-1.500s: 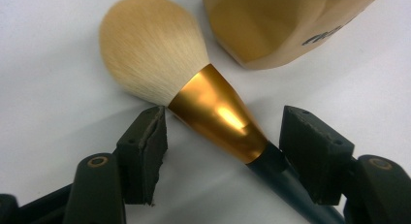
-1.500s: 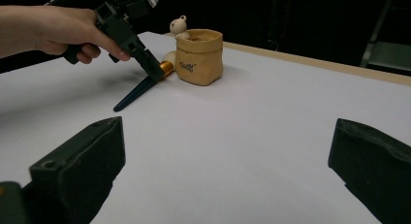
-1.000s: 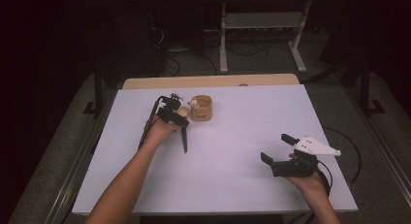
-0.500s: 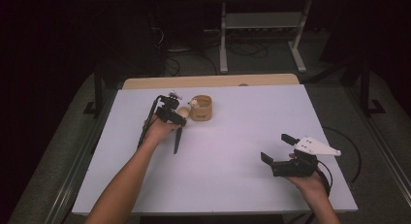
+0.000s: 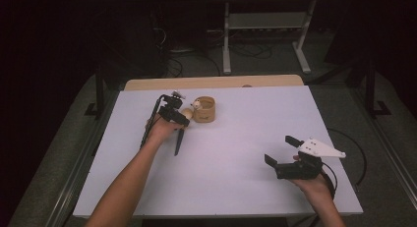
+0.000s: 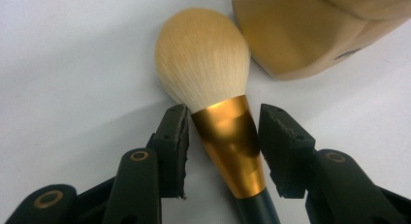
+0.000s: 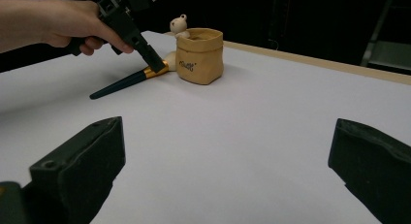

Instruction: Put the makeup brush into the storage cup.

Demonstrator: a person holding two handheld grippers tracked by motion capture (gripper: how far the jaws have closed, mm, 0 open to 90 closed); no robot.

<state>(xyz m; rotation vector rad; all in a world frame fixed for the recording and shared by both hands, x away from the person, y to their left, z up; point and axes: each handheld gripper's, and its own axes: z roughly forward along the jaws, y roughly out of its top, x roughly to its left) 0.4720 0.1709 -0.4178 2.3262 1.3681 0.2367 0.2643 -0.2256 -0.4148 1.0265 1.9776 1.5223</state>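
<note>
Now, the left gripper (image 5: 184, 121) sits at the far left of the white table (image 5: 246, 138), angled down onto a makeup brush (image 6: 218, 88). Its jaws have just been closing, and the brush is right between them. In the left gripper view, the black pads (image 6: 175, 136) bracket the gold ferrule just below the bristles. The left pad is against the metal, the right one is hard up beside it, and the claw is pinching the brush there.

The cream bristle head points to the far side and ends just beside a tan fabric pouch (image 5: 204, 110). Whether the bristles touch the pouch can't be told. The dark handle trails back toward the near side. In the right gripper view, the handle's tip is down on the tabletop, with the ferrule end a little higher under the claw. The pouch stands upright, and a small pale bear figure (image 5: 196, 104) pokes up at its far-left rim.

Over at the near right, the right gripper (image 5: 281, 151) is held in the person's hand near the table's edge, well apart from the brush. Its jaws are spread wide with nothing but bare tabletop between them. It faces across the table toward the pouch and the other hand.
</note>
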